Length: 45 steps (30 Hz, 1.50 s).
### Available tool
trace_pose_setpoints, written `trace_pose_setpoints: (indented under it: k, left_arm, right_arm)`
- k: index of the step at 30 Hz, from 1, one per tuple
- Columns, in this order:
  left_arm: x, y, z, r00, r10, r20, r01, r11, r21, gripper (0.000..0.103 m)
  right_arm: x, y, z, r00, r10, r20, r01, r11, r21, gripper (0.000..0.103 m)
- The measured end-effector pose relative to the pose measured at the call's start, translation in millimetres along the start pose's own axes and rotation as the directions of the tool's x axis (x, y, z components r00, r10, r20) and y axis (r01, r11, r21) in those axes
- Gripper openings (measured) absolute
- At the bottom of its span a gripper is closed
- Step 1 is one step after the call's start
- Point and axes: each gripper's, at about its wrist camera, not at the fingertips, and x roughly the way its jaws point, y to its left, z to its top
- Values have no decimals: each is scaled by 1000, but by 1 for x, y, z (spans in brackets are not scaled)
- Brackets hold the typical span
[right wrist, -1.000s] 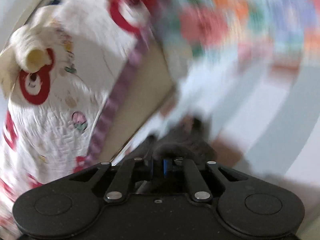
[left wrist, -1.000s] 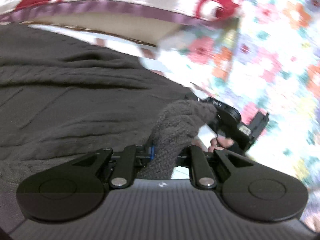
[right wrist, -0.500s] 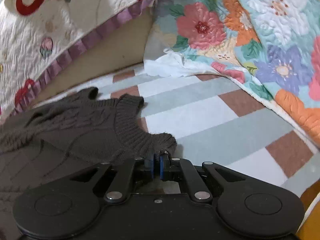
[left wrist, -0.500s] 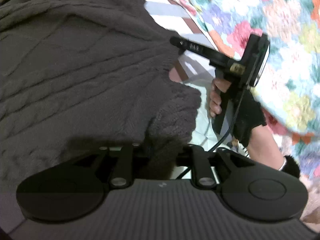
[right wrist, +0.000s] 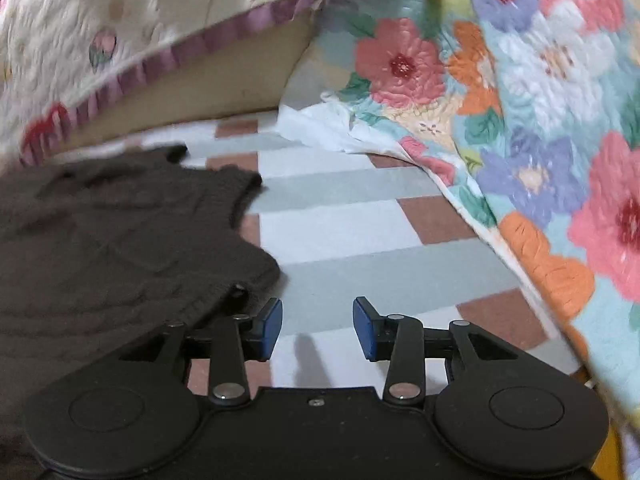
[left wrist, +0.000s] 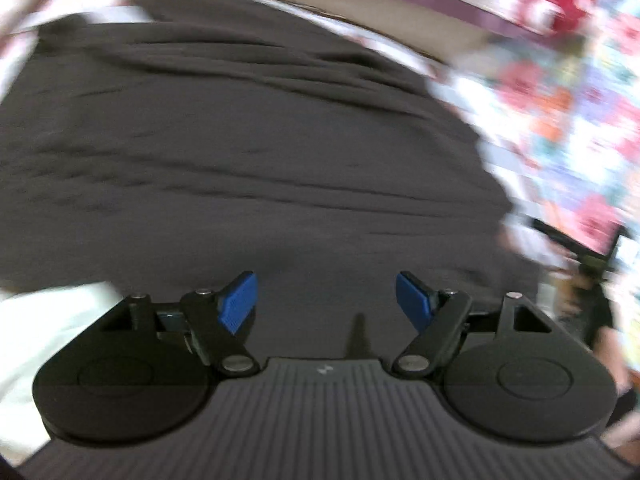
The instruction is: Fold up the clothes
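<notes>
Left tongs (left wrist: 325,300) gape over dark sweater (left wrist: 240,152).

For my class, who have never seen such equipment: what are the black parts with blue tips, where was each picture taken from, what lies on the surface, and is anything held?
Each picture comes from a camera mounted on a hand-held gripper, looking forward along its two fingers. The black parts are the gripper's body; the blue tips are its finger pads. One view shows the left gripper, the other the right gripper. A dark brown knitted sweater lies on a checked sheet, with a floral quilt beside it. Both grippers are open and hold nothing. The left view is blurred.
</notes>
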Motion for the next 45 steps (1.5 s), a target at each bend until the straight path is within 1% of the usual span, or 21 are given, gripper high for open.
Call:
trace_pose_setpoints:
  k: [1,3,5,7,9,11,15,18,20,21,22,23,24,28,32,34,36,37,41,43,45]
  left_arm:
    - [-5,8,-4,999,33,23,-33,999,-16,76]
    - [-10,19,-10,995,79,62,-77,996,-44,76]
    - [-7,25,-11,990,109,93,-102,991,-86,78]
    - [-4,33,-12,985,132,114,-118,986,-122,79]
    - [4,39,-14,982,148,117,-133,984,-121,83]
    - [15,42,-16,982,165,91,-157,983,-94,86]
    - [33,44,-26,971,239,-18,-239,970,-33,88]
    - [31,41,-29,972,233,8,-233,972,-26,93]
    - [25,39,-29,975,218,47,-217,976,-26,94]
    - [22,38,-29,975,210,66,-209,978,-25,87]
    - [19,36,-29,976,202,86,-201,979,-25,47]
    - [16,35,-29,975,194,105,-193,981,-24,29]
    - [13,34,-29,975,187,124,-185,982,-24,19]
    - [-3,27,-27,964,156,213,-157,988,-12,15]
    - [-35,11,-18,925,128,358,-149,988,32,15]
    - [-47,2,-10,910,142,389,-179,982,60,15]
    - [-46,-12,-1,892,245,379,-303,948,101,15]
    - [-45,-18,-1,885,261,386,-331,935,126,15]
    - [-47,-32,-2,868,245,433,-351,918,183,14]
    - [-55,-37,0,847,238,476,-359,915,181,14]
    - [-65,-42,4,799,224,558,-379,908,179,14]
  right_arm:
    - [-3,-1,0,1000,1,-1,-1,1000,-7,45]
    - [-19,-1,1,989,145,19,-145,989,39,45]
    - [-30,9,1,963,268,20,-269,963,37,48]
    - [-40,24,0,922,388,5,-388,921,15,54]
    - [-48,40,-2,862,507,-28,-507,862,-13,57]
    - [-53,54,-8,810,582,-71,-586,809,-52,59]
    - [-66,69,-29,743,666,-71,-669,736,-105,61]
    - [-69,79,-44,765,638,-84,-643,751,-147,62]
    - [-71,88,-53,792,601,-105,-608,766,-208,63]
    - [-71,91,-55,803,585,-113,-593,770,-234,64]
    - [-71,94,-56,814,569,-121,-579,773,-260,65]
    - [-71,97,-58,824,552,-128,-564,775,-286,66]
    - [-71,97,-58,828,545,-131,-557,774,-301,67]
    - [-72,96,-61,840,525,-139,-538,767,-349,68]
    - [-74,95,-65,838,523,-157,-541,754,-374,68]
    - [-74,95,-65,832,527,-170,-549,742,-386,68]
    - [-72,92,-64,831,532,-162,-551,750,-366,70]
    - [-71,90,-63,831,534,-157,-552,755,-355,74]
    - [-67,84,-61,829,541,-139,-555,771,-311,74]
    - [-65,81,-60,829,545,-129,-557,779,-288,74]
    - [-63,78,-59,828,548,-120,-559,786,-266,74]
